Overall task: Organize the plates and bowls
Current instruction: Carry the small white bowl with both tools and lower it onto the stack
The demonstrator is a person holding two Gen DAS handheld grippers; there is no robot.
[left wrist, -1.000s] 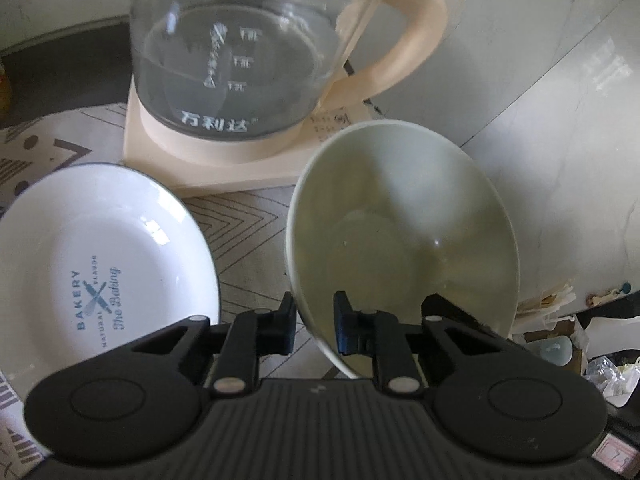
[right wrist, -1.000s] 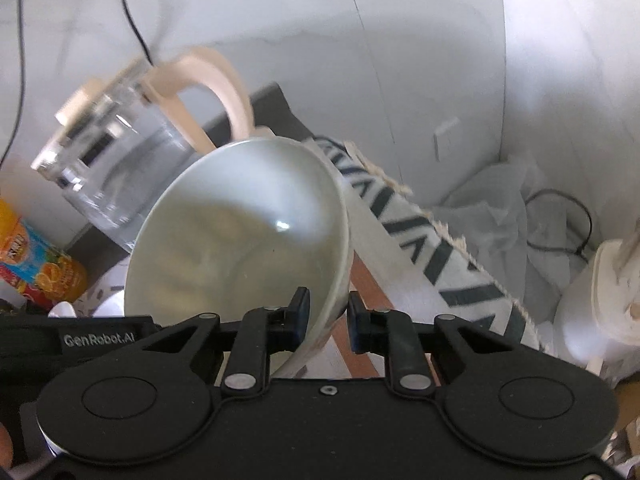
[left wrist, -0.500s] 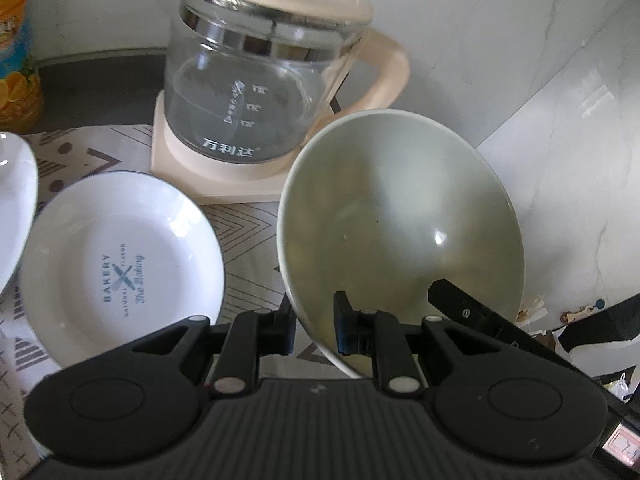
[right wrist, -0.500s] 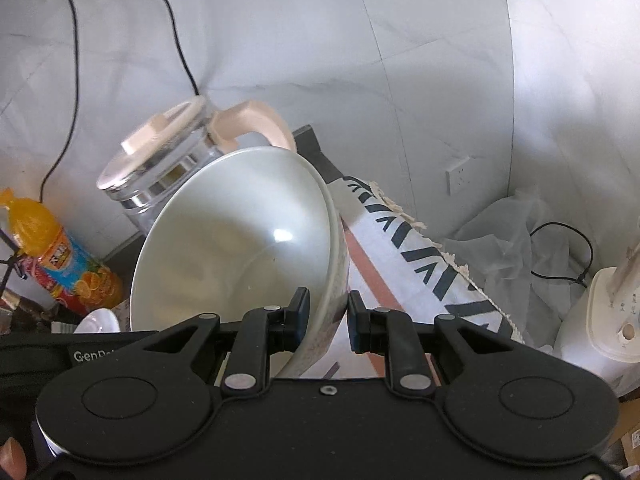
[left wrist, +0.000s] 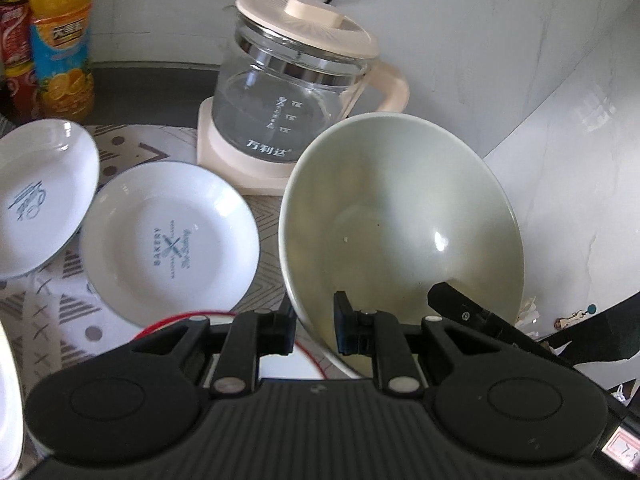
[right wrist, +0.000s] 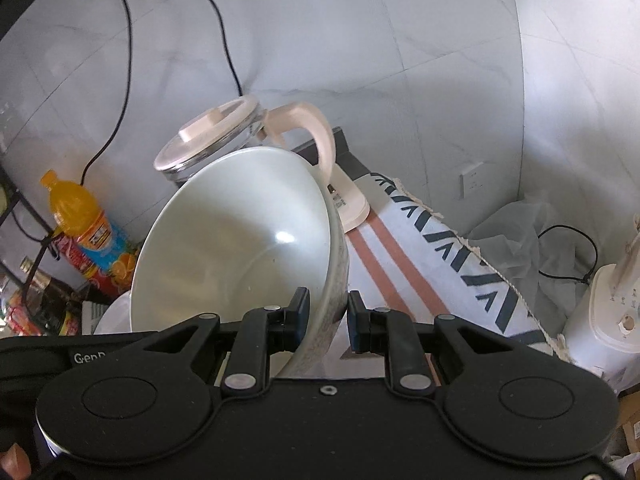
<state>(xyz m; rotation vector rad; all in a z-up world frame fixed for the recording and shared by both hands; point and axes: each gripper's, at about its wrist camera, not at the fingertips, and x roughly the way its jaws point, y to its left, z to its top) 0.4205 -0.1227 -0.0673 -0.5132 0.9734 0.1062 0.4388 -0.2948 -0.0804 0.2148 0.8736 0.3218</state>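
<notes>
A large pale green bowl (left wrist: 400, 216) is held tilted in the air by both grippers. My left gripper (left wrist: 315, 326) is shut on its near rim. My right gripper (right wrist: 327, 316) is shut on the opposite rim of the same bowl (right wrist: 240, 240); one of its fingers (left wrist: 460, 304) shows inside the bowl in the left wrist view. Two white plates with blue print lie on the patterned cloth to the left: one marked BAKERY (left wrist: 170, 240) and another (left wrist: 40, 196) overlapping it.
A glass kettle with a cream lid, handle and base (left wrist: 296, 92) stands behind the bowl by the wall. An orange drink bottle (left wrist: 60, 40) and a red can (left wrist: 16, 52) stand far left. A red-rimmed dish (left wrist: 280, 360) sits under my left gripper. The table edge drops off right (right wrist: 460, 248).
Both grippers have lifted and pulled back with the bowl, so the kettle looks smaller and farther. A second plate, the bottle and the can have come into view.
</notes>
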